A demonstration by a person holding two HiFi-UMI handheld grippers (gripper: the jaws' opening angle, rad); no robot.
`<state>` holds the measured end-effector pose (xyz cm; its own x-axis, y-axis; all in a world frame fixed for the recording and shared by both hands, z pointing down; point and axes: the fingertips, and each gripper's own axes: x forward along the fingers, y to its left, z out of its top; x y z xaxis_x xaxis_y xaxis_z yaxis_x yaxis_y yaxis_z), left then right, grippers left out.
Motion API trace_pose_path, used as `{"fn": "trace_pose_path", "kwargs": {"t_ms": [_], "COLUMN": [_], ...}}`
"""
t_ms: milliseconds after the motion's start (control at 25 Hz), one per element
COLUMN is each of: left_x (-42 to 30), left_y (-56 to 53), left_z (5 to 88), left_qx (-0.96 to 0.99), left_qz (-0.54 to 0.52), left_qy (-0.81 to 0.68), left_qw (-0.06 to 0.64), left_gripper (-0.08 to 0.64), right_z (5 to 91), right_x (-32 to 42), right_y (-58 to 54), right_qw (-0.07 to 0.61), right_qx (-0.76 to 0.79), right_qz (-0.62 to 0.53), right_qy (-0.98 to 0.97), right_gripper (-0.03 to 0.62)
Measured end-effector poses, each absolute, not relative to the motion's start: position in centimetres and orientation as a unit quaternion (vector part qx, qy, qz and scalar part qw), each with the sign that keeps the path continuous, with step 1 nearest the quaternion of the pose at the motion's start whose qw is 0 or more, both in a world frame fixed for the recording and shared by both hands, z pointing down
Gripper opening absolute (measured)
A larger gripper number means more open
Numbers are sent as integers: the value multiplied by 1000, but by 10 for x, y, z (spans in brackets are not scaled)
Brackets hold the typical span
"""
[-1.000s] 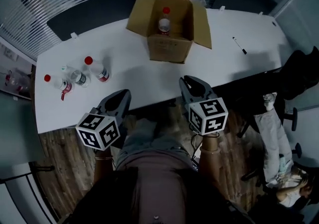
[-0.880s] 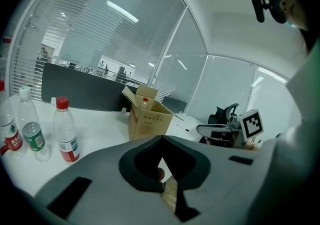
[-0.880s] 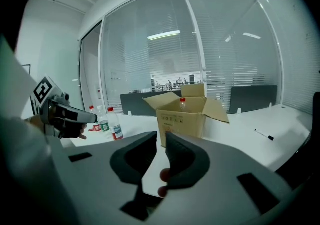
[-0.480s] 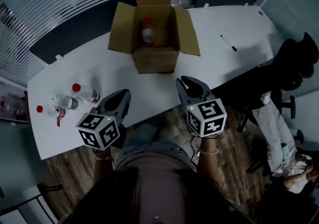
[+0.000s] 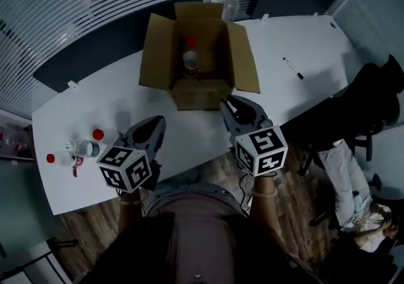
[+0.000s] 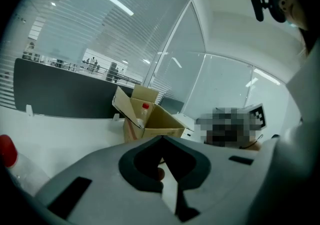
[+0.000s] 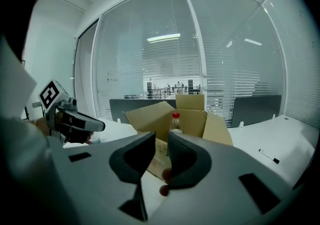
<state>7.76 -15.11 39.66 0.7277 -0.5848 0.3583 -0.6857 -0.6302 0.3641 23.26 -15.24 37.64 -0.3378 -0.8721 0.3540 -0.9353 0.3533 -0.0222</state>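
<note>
The left gripper (image 5: pixel 153 126) hangs over the near edge of the white table (image 5: pixel 120 96) with its jaws pressed together and nothing in them, just right of three bottles (image 5: pixel 88 147). The right gripper (image 5: pixel 240 105), its jaws a narrow gap apart and empty, sits just near the front wall of the open cardboard box (image 5: pixel 202 93). Inside the box one red-capped bottle (image 5: pixel 190 60) stands upright. A pen (image 5: pixel 292 68) lies on the table to the far right.
</note>
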Motion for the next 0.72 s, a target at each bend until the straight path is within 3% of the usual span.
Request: {"fn": "trace_pose_path", "kwargs": {"t_ms": [720], "left_x": [33], "left_y": [-227], "left_z": [411], "left_qx": [868], "left_qz": [100], "left_qy": [-394], "left_qw": [285], "left_gripper": [6], "right_z": [368], "right_x": [202], "right_y": [-271], "right_qw": [181], "right_qx": [527], "right_qz": [102], "right_qy": [-824], "right_gripper": [100]}}
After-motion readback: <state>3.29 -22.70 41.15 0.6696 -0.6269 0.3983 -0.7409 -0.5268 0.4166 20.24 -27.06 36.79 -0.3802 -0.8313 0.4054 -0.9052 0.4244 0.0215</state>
